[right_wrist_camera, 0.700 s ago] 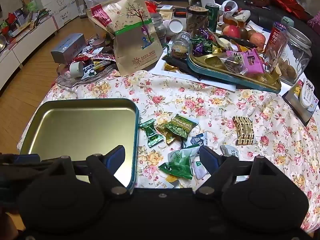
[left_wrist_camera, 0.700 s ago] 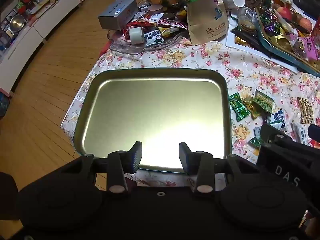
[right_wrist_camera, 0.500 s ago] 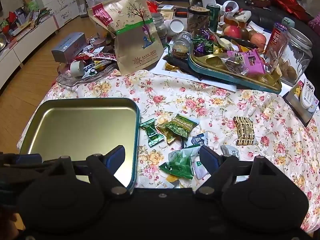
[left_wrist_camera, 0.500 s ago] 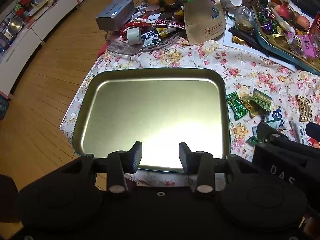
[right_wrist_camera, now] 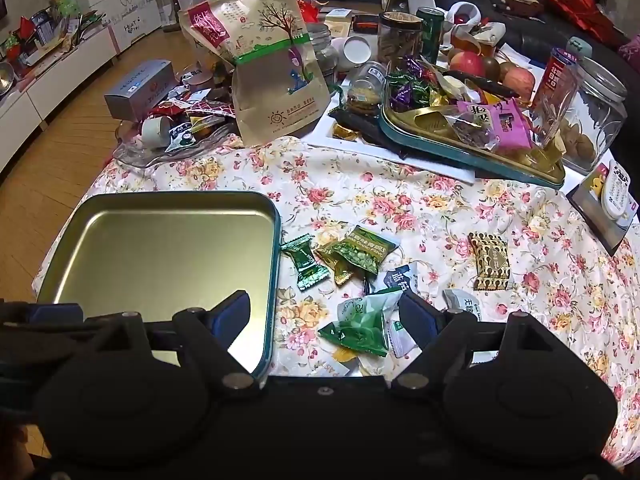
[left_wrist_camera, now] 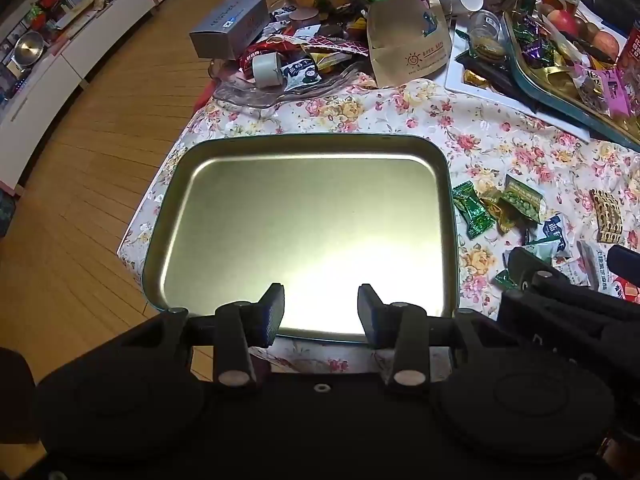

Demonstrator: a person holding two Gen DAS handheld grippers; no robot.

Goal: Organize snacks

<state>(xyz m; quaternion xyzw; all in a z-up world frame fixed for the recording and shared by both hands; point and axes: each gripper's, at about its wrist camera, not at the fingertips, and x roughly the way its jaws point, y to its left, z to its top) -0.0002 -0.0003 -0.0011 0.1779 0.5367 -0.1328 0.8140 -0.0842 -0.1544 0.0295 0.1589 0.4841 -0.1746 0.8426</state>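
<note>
Right wrist: floral tablecloth (right_wrist_camera: 400,200), wooden floor (right_wrist_camera: 52,160).

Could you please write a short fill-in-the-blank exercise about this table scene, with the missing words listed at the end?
1. The gold rectangular metal tray with the teal rim holds ____ snacks.
2. The white tablecloth has a ____ pattern.
3. The green crinkled snack packet lies between the fingers of the ____ tool.
4. Both the left tool and the right one have ____ jaws.

Missing words: no; flower; right; open
</note>
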